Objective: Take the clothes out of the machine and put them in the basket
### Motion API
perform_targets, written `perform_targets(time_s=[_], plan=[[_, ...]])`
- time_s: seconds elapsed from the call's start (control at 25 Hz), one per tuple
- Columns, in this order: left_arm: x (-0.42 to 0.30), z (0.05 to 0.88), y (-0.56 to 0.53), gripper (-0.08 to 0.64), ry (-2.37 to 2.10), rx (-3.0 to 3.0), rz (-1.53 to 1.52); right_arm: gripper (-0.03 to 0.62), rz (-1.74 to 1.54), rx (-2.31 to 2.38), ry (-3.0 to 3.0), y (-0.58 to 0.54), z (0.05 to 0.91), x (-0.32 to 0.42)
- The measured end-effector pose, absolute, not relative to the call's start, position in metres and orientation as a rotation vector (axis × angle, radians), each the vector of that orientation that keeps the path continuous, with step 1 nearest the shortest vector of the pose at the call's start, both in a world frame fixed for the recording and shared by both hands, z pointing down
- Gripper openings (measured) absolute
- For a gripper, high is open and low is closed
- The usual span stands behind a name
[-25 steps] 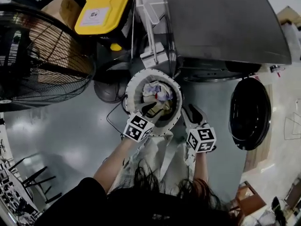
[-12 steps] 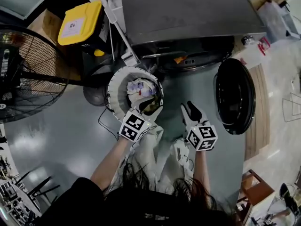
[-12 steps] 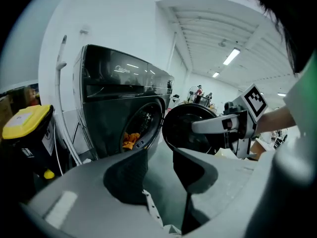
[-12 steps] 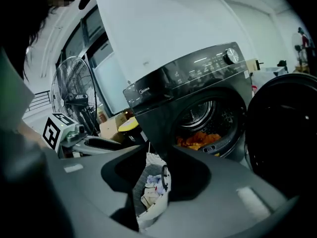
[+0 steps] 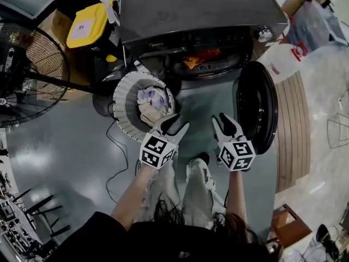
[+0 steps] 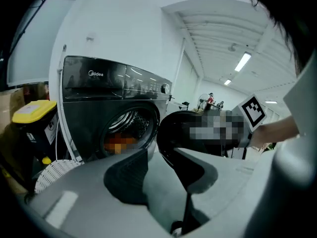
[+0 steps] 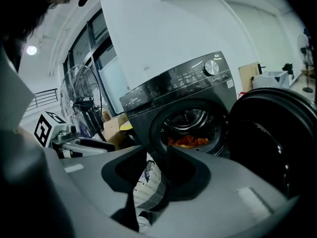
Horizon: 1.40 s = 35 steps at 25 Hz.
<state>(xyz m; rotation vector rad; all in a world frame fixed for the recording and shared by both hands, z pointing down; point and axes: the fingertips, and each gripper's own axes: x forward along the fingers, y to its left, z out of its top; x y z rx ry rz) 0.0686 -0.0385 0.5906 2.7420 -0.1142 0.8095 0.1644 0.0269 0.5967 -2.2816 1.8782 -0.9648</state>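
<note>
As the head view looks down, left gripper (image 5: 175,125) and right gripper (image 5: 226,125) hang empty; basket (image 5: 122,108) with clothes (image 5: 151,100) at ten o'clock, machine (image 5: 202,15) at twelve. Left gripper view: jaws wide apart. Right gripper view: jaws wide apart; orange clothes (image 7: 188,142) in drum (image 7: 190,118).

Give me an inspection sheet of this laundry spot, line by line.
Surface: glossy grey floor.
Job's things: washing machine with its door open and orange clothes in the drum; white basket to its left, holding light clothes.
Clutter: yellow-lidded bin; white jug with a red cap.
Grippers: left claw and right claw both open and empty, pointing toward the machine.
Cables: dark cable loops on the floor beside the basket.
Surroundings: large fan at left.
</note>
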Motion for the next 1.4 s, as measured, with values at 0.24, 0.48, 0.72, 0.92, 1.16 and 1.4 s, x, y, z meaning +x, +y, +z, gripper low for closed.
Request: perform_targets(time_s=[0.24,0.48,0.72,0.92,1.16,1.4], plan=[[0.083,0.585,-0.009,0.155,-0.163,2.734,0.794,0.141,-0.959,-2.247,1.917,0.037,0.615,0.190],[0.089,0.592,-0.014,0.146,-0.131,2.752,0.819,0.141,-0.969,-2.228,1.954,0.017,0.637,0.199],[0.103,0.608,-0.032,0.146,-0.112,2.781,0.813,0.141,-0.951,-2.225,2.051,-0.016,0.658,0.207],[0.111,0.630,-0.052,0.144,-0.105,2.808,0.845,0.141,-0.919,-2.235,2.134,-0.052,0.683,0.216],[0.122,0.658,-0.082,0.140,-0.061,2.863,0.833,0.149,-0.861,-2.272,2.191,-0.108,0.728,0.233],[0.134,0.689,-0.104,0.132,-0.036,2.900,0.810,0.156,-0.828,-2.302,2.278,-0.167,0.779,0.245]])
